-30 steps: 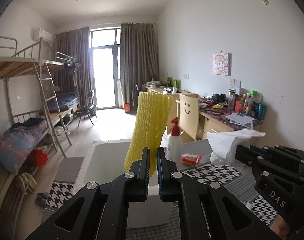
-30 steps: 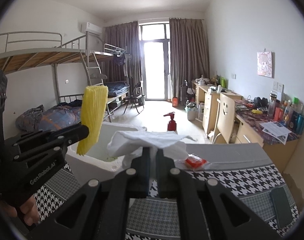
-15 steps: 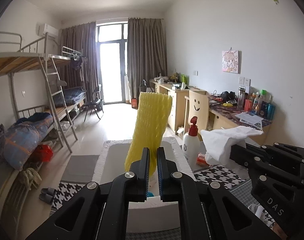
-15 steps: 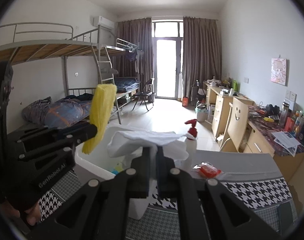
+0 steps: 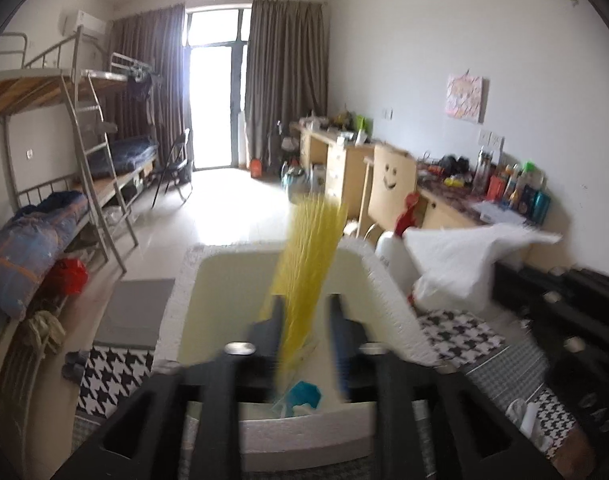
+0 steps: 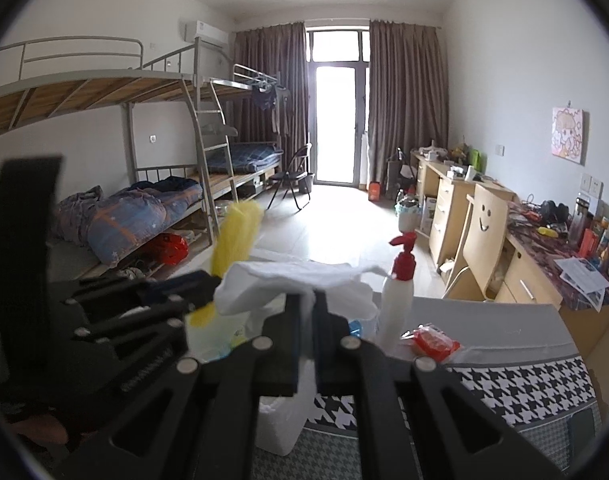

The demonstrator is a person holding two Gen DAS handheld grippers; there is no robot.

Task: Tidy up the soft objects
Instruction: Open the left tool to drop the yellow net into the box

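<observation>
Over the white foam box [image 5: 388, 312], the left gripper [image 5: 306, 334] is opening around the yellow foam net [image 5: 308, 264], while the right gripper [image 6: 307, 322] pinches a white cloth [image 6: 292, 280] beside the spray bottle [image 6: 398, 300].

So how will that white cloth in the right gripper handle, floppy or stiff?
Probably floppy: the white cloth drapes and folds over the right gripper, pinched shut on it. Likely light, since its free corner juts sideways without sagging. It should crumple easily into the foam box.

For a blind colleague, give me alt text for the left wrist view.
The left gripper, jaws opening, releases a yellow foam net over a white foam box. At right, the right gripper holds a white cloth; a bunk-bed room lies beyond.
</observation>
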